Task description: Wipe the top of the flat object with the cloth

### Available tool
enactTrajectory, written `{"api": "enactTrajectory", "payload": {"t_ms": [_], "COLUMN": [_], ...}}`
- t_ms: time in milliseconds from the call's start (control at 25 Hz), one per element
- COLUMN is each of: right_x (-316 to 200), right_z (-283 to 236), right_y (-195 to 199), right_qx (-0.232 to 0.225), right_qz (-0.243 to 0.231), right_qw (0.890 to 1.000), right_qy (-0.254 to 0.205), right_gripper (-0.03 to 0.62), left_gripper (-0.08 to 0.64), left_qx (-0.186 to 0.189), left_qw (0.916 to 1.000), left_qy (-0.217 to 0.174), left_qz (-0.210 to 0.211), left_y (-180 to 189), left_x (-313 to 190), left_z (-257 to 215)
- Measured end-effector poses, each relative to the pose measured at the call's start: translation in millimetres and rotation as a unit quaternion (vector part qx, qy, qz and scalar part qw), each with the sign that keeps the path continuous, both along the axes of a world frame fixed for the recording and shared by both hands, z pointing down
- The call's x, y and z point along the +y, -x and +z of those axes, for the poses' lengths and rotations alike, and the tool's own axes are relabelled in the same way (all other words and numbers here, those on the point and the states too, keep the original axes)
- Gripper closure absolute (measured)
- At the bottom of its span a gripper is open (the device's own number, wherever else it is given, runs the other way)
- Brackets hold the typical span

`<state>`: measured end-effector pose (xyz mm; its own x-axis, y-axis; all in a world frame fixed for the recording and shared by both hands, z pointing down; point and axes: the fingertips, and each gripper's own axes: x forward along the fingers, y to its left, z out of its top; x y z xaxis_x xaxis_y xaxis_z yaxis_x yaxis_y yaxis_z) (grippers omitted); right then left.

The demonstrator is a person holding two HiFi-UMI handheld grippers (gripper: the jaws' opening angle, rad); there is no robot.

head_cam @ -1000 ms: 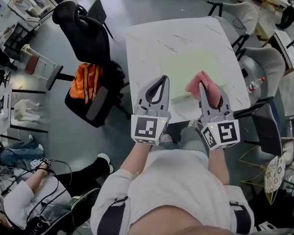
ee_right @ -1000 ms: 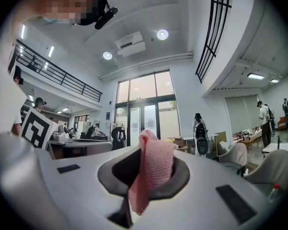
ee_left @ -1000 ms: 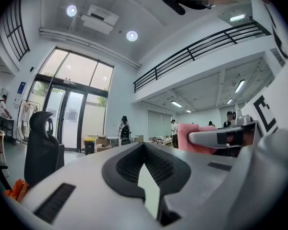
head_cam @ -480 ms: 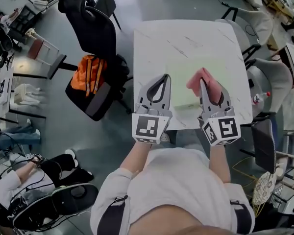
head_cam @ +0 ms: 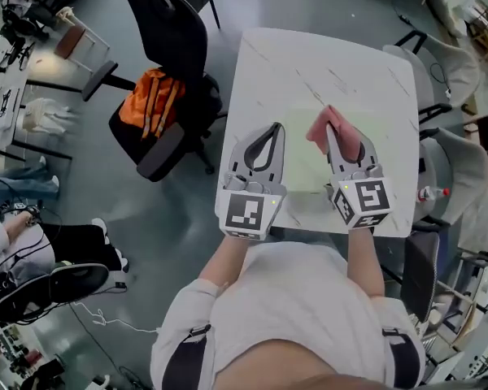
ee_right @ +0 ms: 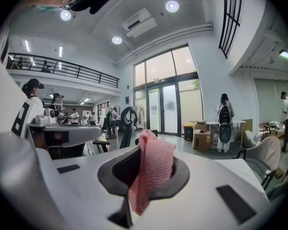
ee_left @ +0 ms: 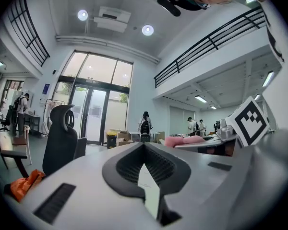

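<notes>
Starting at the right gripper point(head_cam: 333, 136): its jaws are clamped on a pink cloth point(ee_right: 152, 169). The right gripper view shows the knitted fabric bunched up between them, with a loose end drooping down toward the camera. The left gripper point(head_cam: 269, 128) is closed too, tips together, and nothing sits in the loop between its jaws, only a thin sliver of light.

From the head view, both grippers are held out side by side over the near half of a white marble-look table point(head_cam: 309, 63). The flat object point(head_cam: 301, 157) is a pale green sheet lying flat on that table. The cloth sits over the sheet's right part, though it's hard to say whether it actually touches the surface. The left gripper lines up with the sheet's left edge. Both gripper views look out level across the room rather than down at the tabletop.

Further out, a black office chair point(head_cam: 167, 23) stands left of the table, and something orange point(head_cam: 150, 104) is draped on a second dark seat just below it. The person is in a white top point(head_cam: 293, 315).
</notes>
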<state>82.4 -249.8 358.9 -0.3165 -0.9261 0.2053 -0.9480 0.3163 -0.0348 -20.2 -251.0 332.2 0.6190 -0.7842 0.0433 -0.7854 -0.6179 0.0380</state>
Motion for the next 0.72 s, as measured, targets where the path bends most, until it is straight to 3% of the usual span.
{"api": "enactTrajectory", "payload": {"t_ms": [240,720], "right_x": [-35.1,-68.4], "right_z": [44.0,127.9], "right_y": [3.5,7.7], "right_qx": [0.005,0.022], "right_qz": [-0.05,-0.102], "right_qw": [0.997,0.981], "right_qy": [0.063,0.163], "right_gripper": [0.555,0.555], "left_gripper": [0.546,0.545], "left_qx": [0.004,-0.006], "left_qw": [0.9985,0.99], "left_qy": [0.017,0.063], "left_qz": [-0.051,-0.126], "left_y": [1.4,7.8], "left_x": [-17.4,-23.1], "left_z": [13.5,53.5]}}
